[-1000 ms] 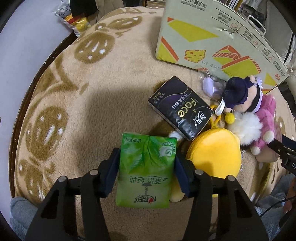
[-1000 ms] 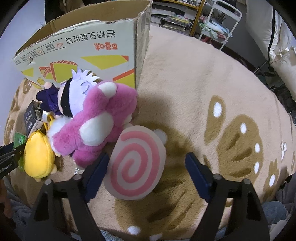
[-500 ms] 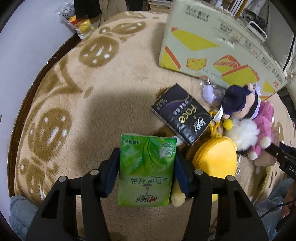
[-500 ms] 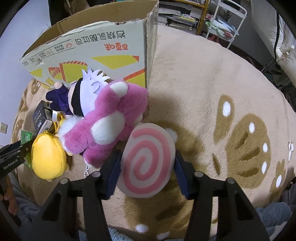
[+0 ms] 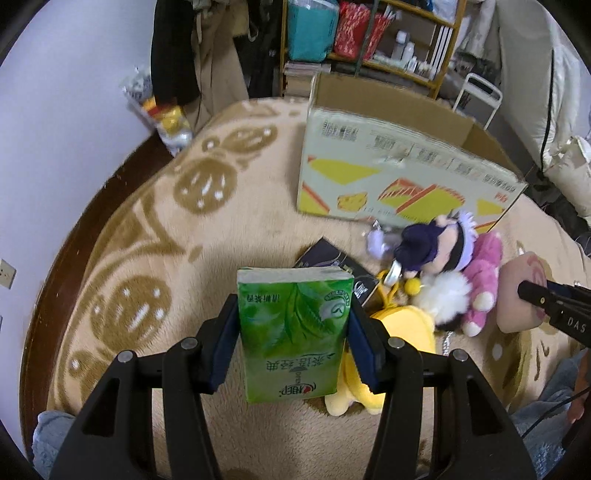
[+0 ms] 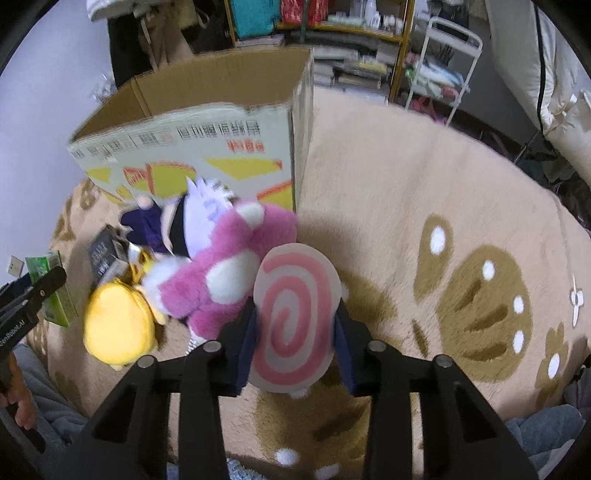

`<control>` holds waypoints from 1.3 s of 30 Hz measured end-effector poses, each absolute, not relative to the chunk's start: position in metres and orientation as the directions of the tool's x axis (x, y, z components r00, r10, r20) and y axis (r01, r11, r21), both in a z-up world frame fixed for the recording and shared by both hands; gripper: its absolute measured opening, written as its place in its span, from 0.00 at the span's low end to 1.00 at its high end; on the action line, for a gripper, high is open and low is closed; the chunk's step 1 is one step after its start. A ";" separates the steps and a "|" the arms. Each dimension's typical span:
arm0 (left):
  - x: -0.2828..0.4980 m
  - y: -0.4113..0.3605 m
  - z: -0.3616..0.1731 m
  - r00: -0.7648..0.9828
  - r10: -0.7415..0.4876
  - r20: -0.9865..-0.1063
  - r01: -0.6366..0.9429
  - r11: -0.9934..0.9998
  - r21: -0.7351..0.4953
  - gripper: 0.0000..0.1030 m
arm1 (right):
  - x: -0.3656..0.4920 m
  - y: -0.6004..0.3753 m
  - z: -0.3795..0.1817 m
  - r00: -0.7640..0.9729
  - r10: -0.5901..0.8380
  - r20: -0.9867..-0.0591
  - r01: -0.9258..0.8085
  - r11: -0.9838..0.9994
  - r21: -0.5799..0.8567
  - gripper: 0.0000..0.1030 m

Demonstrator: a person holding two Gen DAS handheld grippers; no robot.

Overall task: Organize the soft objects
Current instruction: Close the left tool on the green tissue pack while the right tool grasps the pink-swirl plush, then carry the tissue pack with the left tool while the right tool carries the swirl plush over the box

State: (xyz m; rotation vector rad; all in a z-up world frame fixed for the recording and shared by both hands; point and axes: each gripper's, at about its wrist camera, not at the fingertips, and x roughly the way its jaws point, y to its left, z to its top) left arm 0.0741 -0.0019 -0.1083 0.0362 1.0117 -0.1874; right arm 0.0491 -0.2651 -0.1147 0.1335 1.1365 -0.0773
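Note:
My left gripper [image 5: 293,332] is shut on a green tissue pack [image 5: 291,328] and holds it above the rug. My right gripper [image 6: 295,332] is shut on a pink-and-white swirl plush [image 6: 295,314], also lifted; it shows at the right of the left wrist view [image 5: 517,295]. On the rug lie a yellow plush pouch [image 6: 114,325], a pink plush [image 6: 229,280], a purple-hatted doll [image 5: 432,247] and a black tissue pack [image 5: 325,258]. An open cardboard box [image 6: 221,140] stands behind them.
The beige patterned rug [image 6: 443,192] stretches to the right. A shelf [image 5: 369,33] and hanging clothes [image 5: 177,55] stand behind the box. A white rack [image 6: 443,55] stands at the back right. A snack bag [image 5: 162,110] lies by the wall.
Both grippers have risen and tilted up, lifting the green pack and the swirl plush off the rug. The right gripper closed on the swirl plush within the last second.

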 end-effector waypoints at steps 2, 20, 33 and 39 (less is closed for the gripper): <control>0.069 -0.002 -0.100 0.543 -0.150 -0.826 0.177 0.982 -0.062 0.52 | 0.044 -0.264 -0.104 0.466 0.008 -0.885 0.124 0.989 0.074 0.35; 0.034 0.004 -0.036 0.779 -0.146 -0.610 0.194 0.981 0.012 0.52 | -0.007 -0.249 -0.014 0.818 -0.085 -0.569 0.107 0.994 0.005 0.35; 0.023 0.001 -0.014 0.838 -0.181 -0.514 0.220 0.975 0.015 0.52 | -0.019 -0.251 0.008 0.888 -0.134 -0.440 0.158 0.987 0.019 0.35; 0.021 -0.004 -0.005 0.857 -0.199 -0.476 0.242 0.970 0.030 0.52 | -0.021 -0.249 0.015 0.908 -0.168 -0.385 0.183 0.983 0.002 0.35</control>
